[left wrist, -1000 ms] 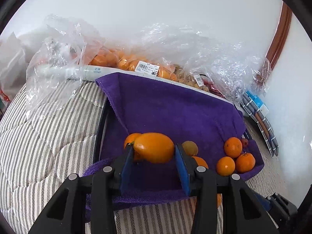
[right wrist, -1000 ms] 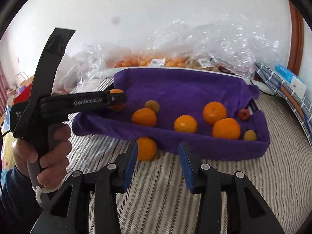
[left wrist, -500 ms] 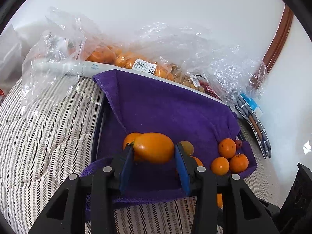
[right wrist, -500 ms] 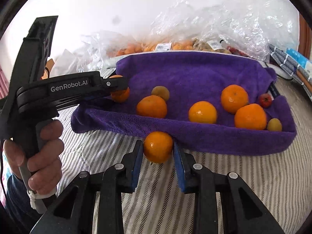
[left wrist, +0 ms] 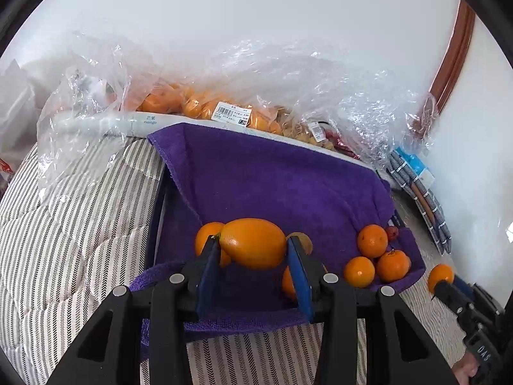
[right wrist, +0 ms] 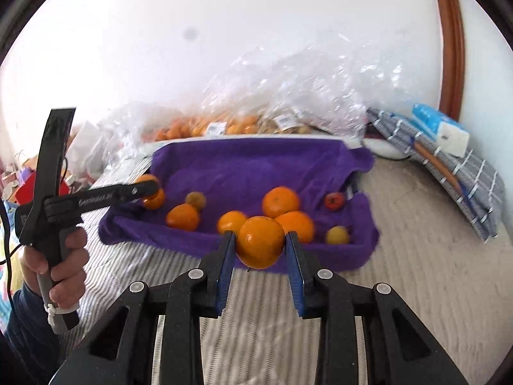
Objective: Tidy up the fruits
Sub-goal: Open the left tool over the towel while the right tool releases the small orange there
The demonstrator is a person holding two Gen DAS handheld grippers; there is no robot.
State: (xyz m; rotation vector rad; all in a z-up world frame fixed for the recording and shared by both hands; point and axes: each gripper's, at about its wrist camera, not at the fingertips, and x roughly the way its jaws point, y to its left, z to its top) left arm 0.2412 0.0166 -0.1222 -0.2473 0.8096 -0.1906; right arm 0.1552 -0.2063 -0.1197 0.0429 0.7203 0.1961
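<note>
Each pair of tongs carries fruit: the left tongs [left wrist: 255, 258] clamp an oval orange [left wrist: 253, 243] above the purple-lined tray [right wrist: 256, 163], the right tongs [right wrist: 260, 256] grip a round orange [right wrist: 260, 241] at its near rim. About 7 fruits already lie inside; these 2 remain to be placed.

Bright, soft daylight, fisheye-bent edges with dark corners; right wrist view slightly motion-blurred.
</note>
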